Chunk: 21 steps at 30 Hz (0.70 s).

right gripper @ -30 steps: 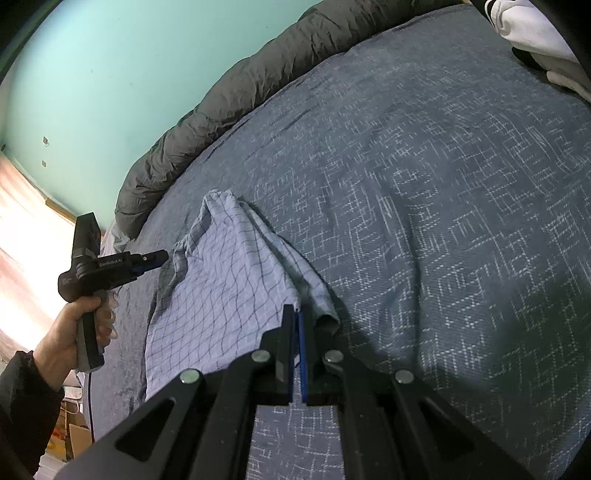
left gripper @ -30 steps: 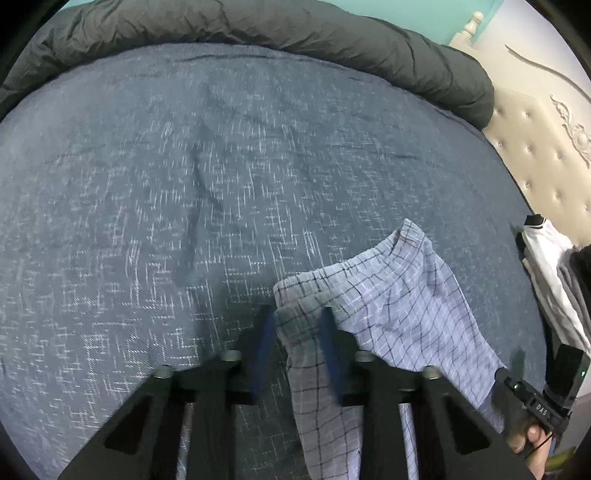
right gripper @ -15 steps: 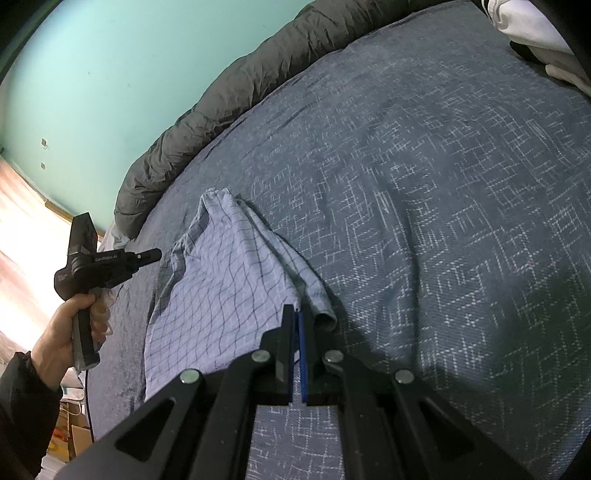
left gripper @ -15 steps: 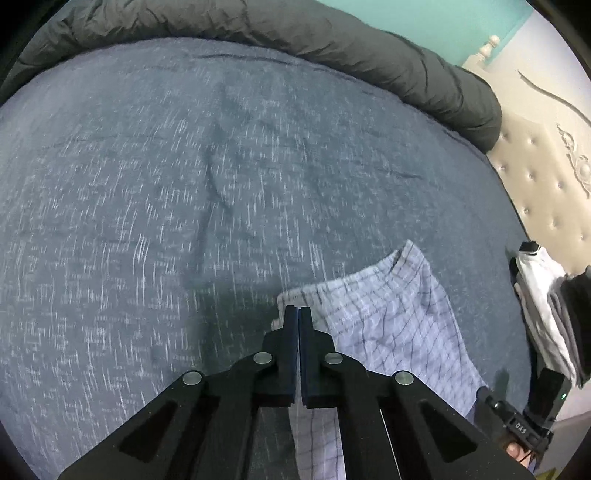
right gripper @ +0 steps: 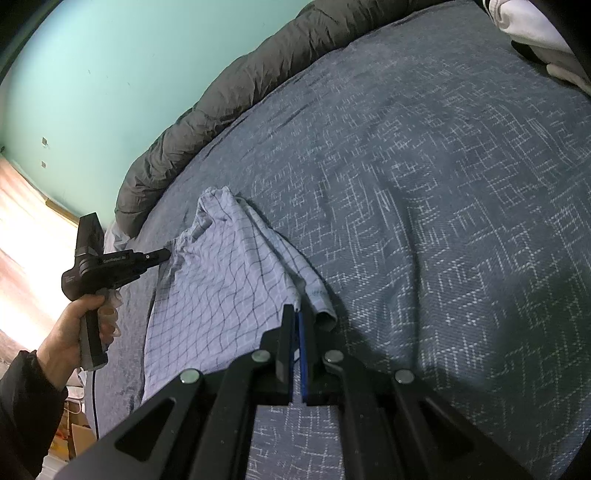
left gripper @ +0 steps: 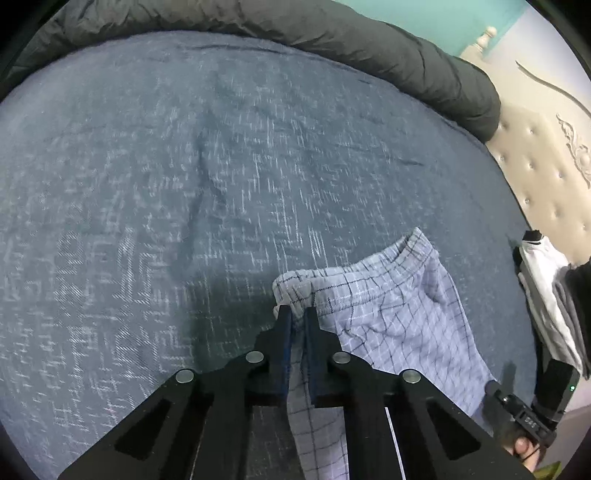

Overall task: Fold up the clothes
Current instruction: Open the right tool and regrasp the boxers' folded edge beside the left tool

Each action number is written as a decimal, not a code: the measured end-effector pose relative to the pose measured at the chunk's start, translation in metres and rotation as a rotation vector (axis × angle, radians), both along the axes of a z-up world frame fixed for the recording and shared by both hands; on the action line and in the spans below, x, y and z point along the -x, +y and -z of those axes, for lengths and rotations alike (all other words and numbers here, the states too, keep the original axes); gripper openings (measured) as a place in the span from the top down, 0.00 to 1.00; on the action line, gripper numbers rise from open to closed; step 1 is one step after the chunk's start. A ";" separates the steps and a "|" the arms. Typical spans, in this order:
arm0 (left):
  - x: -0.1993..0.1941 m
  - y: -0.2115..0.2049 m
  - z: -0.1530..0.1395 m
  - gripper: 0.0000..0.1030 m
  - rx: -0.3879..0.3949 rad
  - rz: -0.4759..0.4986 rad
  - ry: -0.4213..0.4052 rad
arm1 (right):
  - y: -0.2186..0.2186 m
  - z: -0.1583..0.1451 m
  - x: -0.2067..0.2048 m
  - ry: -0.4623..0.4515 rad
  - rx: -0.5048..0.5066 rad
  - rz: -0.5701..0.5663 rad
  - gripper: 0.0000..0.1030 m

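Observation:
Light blue plaid shorts (left gripper: pixel 399 317) lie on the dark blue bedspread (left gripper: pixel 184 184). My left gripper (left gripper: pixel 298 314) is shut on the waistband corner of the shorts, cloth showing between its pads. My right gripper (right gripper: pixel 297 314) is shut on the opposite edge of the shorts (right gripper: pixel 229 291), which stretch between both grippers just above the bed. The left gripper also shows in the right wrist view (right gripper: pixel 162 254), held by a hand. The right gripper shows at the lower right of the left wrist view (left gripper: pixel 491 389).
A rolled dark grey duvet (left gripper: pixel 332 33) lies along the far edge of the bed. A pile of white and grey clothes (left gripper: pixel 546 295) sits by the tufted headboard (left gripper: pixel 543 170). The teal wall (right gripper: pixel 110 74) and wooden floor (right gripper: pixel 26 229) lie beyond.
My left gripper closed on the waistband corner and drew it back toward me. The right gripper stayed shut on its edge; the shorts have spread flatter between them.

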<state>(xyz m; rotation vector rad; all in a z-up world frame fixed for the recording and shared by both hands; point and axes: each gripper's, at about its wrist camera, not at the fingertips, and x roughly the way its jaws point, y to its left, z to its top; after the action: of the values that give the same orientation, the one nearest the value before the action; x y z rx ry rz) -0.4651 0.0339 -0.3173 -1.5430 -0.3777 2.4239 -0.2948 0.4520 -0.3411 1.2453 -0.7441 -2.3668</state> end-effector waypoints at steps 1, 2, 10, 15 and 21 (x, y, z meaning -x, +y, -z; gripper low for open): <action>-0.001 -0.002 -0.002 0.94 -0.011 -0.017 0.008 | 0.001 -0.001 -0.001 0.006 -0.003 0.008 0.99; 0.000 -0.004 -0.003 0.94 -0.014 -0.037 0.016 | 0.002 -0.001 -0.002 0.009 -0.003 0.013 0.98; 0.005 -0.007 0.006 0.93 -0.025 -0.080 -0.015 | 0.010 0.007 -0.006 -0.035 -0.025 0.050 0.99; 0.002 -0.013 0.007 0.89 -0.043 -0.081 -0.018 | 0.018 0.004 -0.007 -0.038 0.004 0.070 0.99; -0.005 -0.016 0.003 0.62 -0.060 -0.075 -0.011 | 0.023 -0.008 -0.008 -0.001 0.033 0.097 0.97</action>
<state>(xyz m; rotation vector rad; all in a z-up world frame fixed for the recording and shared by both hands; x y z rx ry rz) -0.4604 0.0182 -0.3201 -1.5442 -0.5141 2.4367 -0.2868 0.4752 -0.3334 1.2236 -0.8583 -2.4201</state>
